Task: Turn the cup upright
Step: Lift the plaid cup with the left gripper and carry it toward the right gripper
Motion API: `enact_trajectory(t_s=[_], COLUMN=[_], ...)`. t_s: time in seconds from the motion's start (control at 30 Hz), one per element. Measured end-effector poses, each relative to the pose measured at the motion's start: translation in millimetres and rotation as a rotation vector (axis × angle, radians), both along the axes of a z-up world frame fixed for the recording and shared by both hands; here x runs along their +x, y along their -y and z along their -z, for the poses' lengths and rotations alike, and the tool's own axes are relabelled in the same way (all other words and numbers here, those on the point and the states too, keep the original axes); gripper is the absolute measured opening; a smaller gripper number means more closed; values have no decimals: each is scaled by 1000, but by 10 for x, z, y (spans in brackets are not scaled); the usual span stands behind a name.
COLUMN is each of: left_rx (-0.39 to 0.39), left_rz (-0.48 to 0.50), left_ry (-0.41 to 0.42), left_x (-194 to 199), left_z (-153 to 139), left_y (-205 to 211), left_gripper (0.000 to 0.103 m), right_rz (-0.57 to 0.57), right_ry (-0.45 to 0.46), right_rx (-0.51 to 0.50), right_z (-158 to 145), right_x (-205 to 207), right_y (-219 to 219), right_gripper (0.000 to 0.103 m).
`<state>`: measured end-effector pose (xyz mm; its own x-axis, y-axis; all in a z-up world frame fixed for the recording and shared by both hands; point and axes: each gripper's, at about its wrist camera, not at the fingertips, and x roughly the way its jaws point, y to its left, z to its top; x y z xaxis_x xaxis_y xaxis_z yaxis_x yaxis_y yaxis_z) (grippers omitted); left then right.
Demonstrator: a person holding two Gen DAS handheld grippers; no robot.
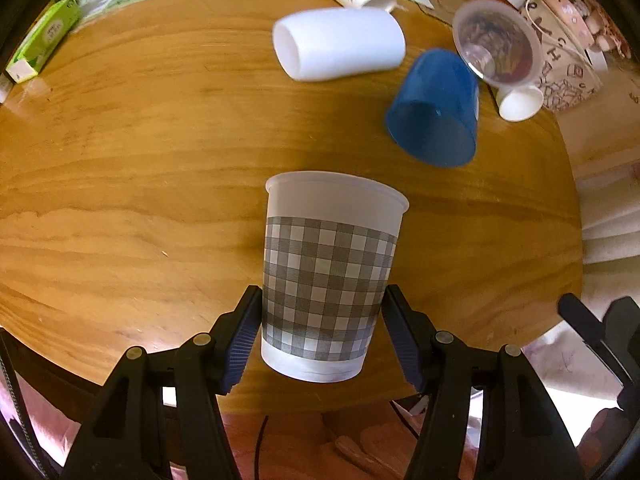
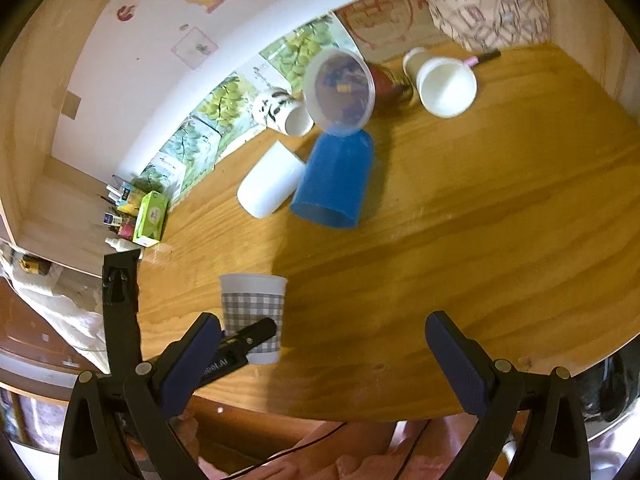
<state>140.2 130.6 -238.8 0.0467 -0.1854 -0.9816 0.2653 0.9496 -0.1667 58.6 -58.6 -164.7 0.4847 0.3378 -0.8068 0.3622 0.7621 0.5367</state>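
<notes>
1. The left wrist view shows the translucent white plastic cup with a grey-and-white checked band (image 1: 328,280) up close, between the two blue pads of the left gripper (image 1: 320,336). The right wrist view shows the same cup (image 2: 254,316) from the side, near the front edge of the round wooden table (image 2: 480,240), with one black finger (image 2: 256,330) of the left gripper across its band.

2. Only the right wrist view shows the white wall with stickers (image 2: 200,44) and the right gripper (image 2: 324,360), which is spread wide with nothing between its pads, over bare wood.

3. The left gripper's pads sit against the lower half of the cup on either side. The left pad looks to be touching; at the right pad I cannot tell whether a sliver of gap remains, so the grip is unclear.

4. The cup stands upright, rim up and base on the table, long axis vertical. In the left view the rim leans toward 12 o'clock.

5. Beyond the cup, toward 1 o'clock in the left view, a blue plastic cup (image 1: 436,112) lies on its side, mouth toward the camera. A plain white cup (image 1: 340,44) lies on its side at 12 o'clock, just beside it. A clear plastic cup (image 1: 496,48) rests tilted against the blue one.

6. A green carton (image 1: 44,40) sits at 10 o'clock by the table's edge.
</notes>
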Motion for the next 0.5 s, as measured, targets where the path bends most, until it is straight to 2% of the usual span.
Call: enact_trajectory(t_s=[0.5], left_rx=[8], left_rz=[37], left_ry=[-35], left_x=[-154], left_z=[103], left_y=[31], left_gripper=[66], right_rz=[-39], right_ry=[-119], right_rx=[277], right_z=[571], right_x=[226], right_y=[-5], right_gripper=[103])
